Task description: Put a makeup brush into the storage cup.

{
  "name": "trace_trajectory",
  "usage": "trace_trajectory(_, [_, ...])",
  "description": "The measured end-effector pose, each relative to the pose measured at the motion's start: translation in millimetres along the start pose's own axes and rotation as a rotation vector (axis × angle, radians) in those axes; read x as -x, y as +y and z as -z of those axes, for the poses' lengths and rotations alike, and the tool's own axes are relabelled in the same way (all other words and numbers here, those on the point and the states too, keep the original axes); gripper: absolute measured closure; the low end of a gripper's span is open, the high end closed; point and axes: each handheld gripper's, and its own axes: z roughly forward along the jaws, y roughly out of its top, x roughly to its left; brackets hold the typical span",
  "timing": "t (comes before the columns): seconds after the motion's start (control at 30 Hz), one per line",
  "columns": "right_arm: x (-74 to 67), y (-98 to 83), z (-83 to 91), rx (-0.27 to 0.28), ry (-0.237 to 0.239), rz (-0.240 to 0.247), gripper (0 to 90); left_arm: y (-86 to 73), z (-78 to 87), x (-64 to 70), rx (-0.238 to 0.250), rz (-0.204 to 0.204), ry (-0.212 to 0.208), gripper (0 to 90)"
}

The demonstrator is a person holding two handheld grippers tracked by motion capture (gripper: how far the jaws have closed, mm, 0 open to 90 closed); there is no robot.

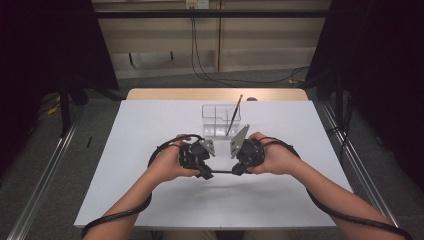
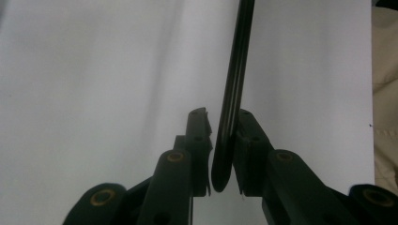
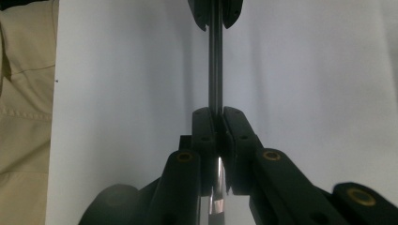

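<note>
1. We see a thin dark rod [image 1: 221,172] spanning level between both grippers, low over the white table [image 1: 150,130].
2. Right gripper [image 3: 218,112]: jaws clamped tight on the rod.
3. Left gripper [image 2: 220,117]: jaws nearly closed about the rod's other end; one pad touches it, a slight gap shows at the other.
4. Clear organiser box [image 1: 220,120] with an upright pencil [image 1: 234,115] stands just beyond the hands.

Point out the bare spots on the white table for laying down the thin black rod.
White table: bare left of the left gripper, right of the right gripper, and along the near edge. Crowded mid-table: thin black rod, clear plastic organizer.
</note>
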Motion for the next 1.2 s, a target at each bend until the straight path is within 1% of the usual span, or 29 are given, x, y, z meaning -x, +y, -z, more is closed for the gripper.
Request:
trace_trajectory(0.03, [-0.3, 0.3, -0.2, -0.002, 0.004, -0.006, 84.4, 0.8, 0.0, 0.5, 0.006, 0.003, -0.006, 78.0])
trace_trajectory(0.07, [-0.6, 0.5, -0.6, -0.001, 0.005, -0.013, 84.3, 1.2, -0.4, 0.8, 0.005, 0.003, -0.003, 78.7])
trace_trajectory(0.13, [-0.5, 0.7, -1.5, -0.003, 0.005, -0.005, 84.3, 1.7, -1.9, 0.7, -0.016, -0.009, -0.007, 79.6])
trace_trajectory(0.17, [-0.6, 0.7, -1.9, -0.002, 0.005, -0.003, 84.3, 1.3, -2.9, 0.7, -0.024, -0.01, -0.008, 80.0])
trace_trajectory(0.2, [-0.8, 0.7, -2.1, 0.001, 0.008, -0.005, 84.3, 0.5, -4.3, 1.2, -0.02, -0.002, -0.01, 80.2])
trace_trajectory(0.27, [-0.8, 0.4, -2.3, 0.008, 0.004, -0.001, 84.3, -0.5, -5.1, 0.7, -0.029, -0.018, -0.008, 80.7])
trace_trajectory(0.3, [-0.9, 0.2, -2.1, 0.016, 0.003, -0.006, 84.2, -1.1, -5.9, 1.1, -0.032, -0.022, -0.014, 81.0])
trace_trajectory(0.37, [0.7, -0.4, -0.8, 0.037, 0.008, -0.003, 83.6, -1.7, -7.3, 2.7, -0.044, -0.01, -0.027, 82.3])
trace_trajectory(0.4, [1.9, -0.9, 0.5, 0.053, 0.004, -0.007, 83.2, -2.1, -8.3, 3.4, -0.046, -0.012, -0.033, 83.1])
trace_trajectory(0.43, [3.7, -1.6, 2.0, 0.073, -0.002, -0.013, 83.0, -2.4, -8.4, 3.6, -0.043, -0.009, -0.038, 83.6])
trace_trajectory(0.47, [4.6, -2.3, 2.9, 0.083, 0.002, -0.019, 82.7, -2.6, -7.6, 3.2, -0.04, -0.011, -0.039, 83.7])
trace_trajectory(0.5, [5.3, -3.1, 3.0, 0.092, 0.003, -0.019, 80.4, -3.1, -7.5, 4.0, -0.033, 0.005, -0.037, 83.8])
trace_trajectory(0.53, [5.7, -3.7, 3.0, 0.102, 0.004, -0.029, 74.0, -3.4, -6.3, 2.5, -0.037, -0.008, -0.031, 83.8])
trace_trajectory(0.57, [6.7, -4.6, 2.1, 0.133, -0.003, -0.032, 65.6, -4.5, -5.9, 2.3, -0.025, 0.001, -0.028, 83.8])
trace_trajectory(0.6, [7.1, -5.9, 1.7, 0.155, -0.005, -0.037, 63.4, -5.2, -5.2, 1.9, -0.029, 0.0, -0.033, 83.8])
trace_trajectory(0.63, [7.1, -6.9, 2.3, 0.164, -0.005, -0.05, 61.1, -5.9, -4.8, 2.2, -0.029, 0.005, -0.027, 83.8])
trace_trajectory(0.67, [7.4, -8.0, 2.6, 0.192, -0.006, -0.065, 56.5, -6.4, -4.8, 2.2, -0.025, 0.002, -0.023, 83.8])
trace_trajectory(0.7, [7.6, -9.0, 2.9, 0.218, 0.005, -0.086, 52.5, -6.8, -4.2, 2.0, -0.026, -0.001, -0.027, 83.9])
trace_trajectory(0.73, [8.9, -10.7, 3.3, 0.253, 0.013, -0.093, 48.1, -7.3, -4.1, 2.1, -0.02, 0.0, -0.024, 83.8])
trace_trajectory(0.8, [10.3, -13.0, 3.8, 0.29, -0.001, -0.105, 40.2, -8.0, -3.3, 2.2, -0.02, 0.004, -0.031, 83.8])
trace_trajectory(0.83, [11.4, -14.9, 3.7, 0.328, -0.007, -0.116, 35.8, -8.3, -3.0, 1.9, -0.016, 0.001, -0.028, 83.8])
trace_trajectory(0.9, [12.7, -18.0, 3.8, 0.382, -0.007, -0.146, 27.4, -9.2, -3.1, 2.6, -0.001, 0.012, -0.024, 83.8])
trace_trajectory(0.97, [13.8, -21.0, 3.9, 0.418, -0.013, -0.171, 22.6, -9.6, -2.6, 2.5, 0.003, 0.016, -0.022, 83.8])
trace_trajectory(1.03, [14.7, -24.5, 3.9, 0.46, -0.029, -0.183, 19.8, -9.9, -2.7, 2.5, 0.006, 0.017, -0.022, 83.8])
trace_trajectory(1.1, [14.1, -27.1, 4.5, 0.493, -0.034, -0.198, 18.2, -10.5, -2.7, 1.8, 0.01, 0.011, -0.029, 83.8])
trace_trajectory(1.2, [13.6, -30.2, 5.1, 0.536, -0.043, -0.222, 16.1, -11.6, -3.6, 1.9, 0.026, 0.025, -0.027, 83.8])
